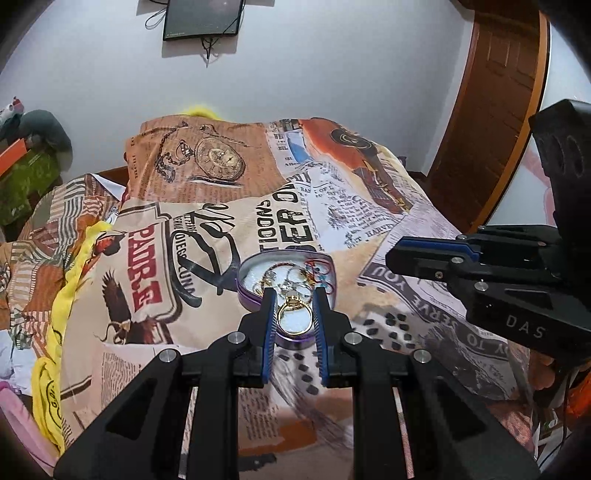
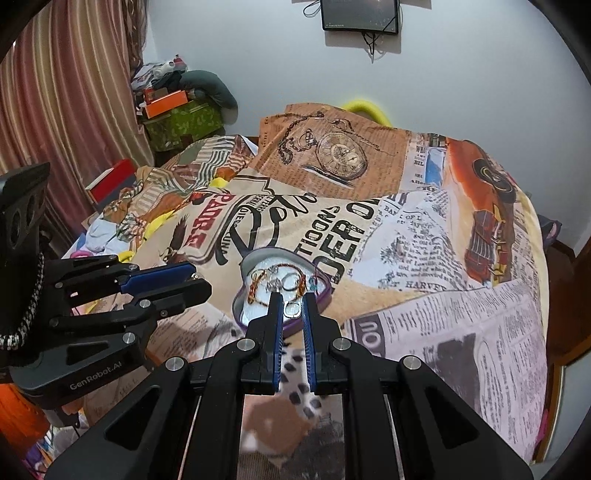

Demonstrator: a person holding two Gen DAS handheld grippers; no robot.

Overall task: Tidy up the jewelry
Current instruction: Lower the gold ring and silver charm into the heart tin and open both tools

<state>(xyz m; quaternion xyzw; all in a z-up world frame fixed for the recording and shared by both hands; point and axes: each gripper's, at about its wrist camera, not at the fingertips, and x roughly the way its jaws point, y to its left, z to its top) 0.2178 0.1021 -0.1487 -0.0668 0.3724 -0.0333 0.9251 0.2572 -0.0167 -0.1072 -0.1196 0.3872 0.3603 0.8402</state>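
Note:
A purple heart-shaped tin (image 1: 248, 293) lies on the printed bedspread and holds several bracelets and chains (image 1: 295, 278). My left gripper (image 1: 294, 297) is shut on a gold ring (image 1: 294, 317) and holds it over the tin's near edge. In the right wrist view the tin (image 2: 242, 295) shows its jewelry (image 2: 280, 282). My right gripper (image 2: 293, 301) is shut on a small silver ring (image 2: 292, 309) just above the tin's near part. Each gripper also shows in the other's view, the right one (image 1: 417, 258) and the left one (image 2: 184, 282).
The bedspread (image 1: 207, 206) covers a lumpy bed. A yellow cloth (image 1: 55, 332) hangs at its left side. Boxes and clothes (image 2: 173, 110) are stacked by a curtain (image 2: 66, 92). A wooden door (image 1: 491, 110) stands on the right. A dark screen (image 2: 360, 14) hangs on the wall.

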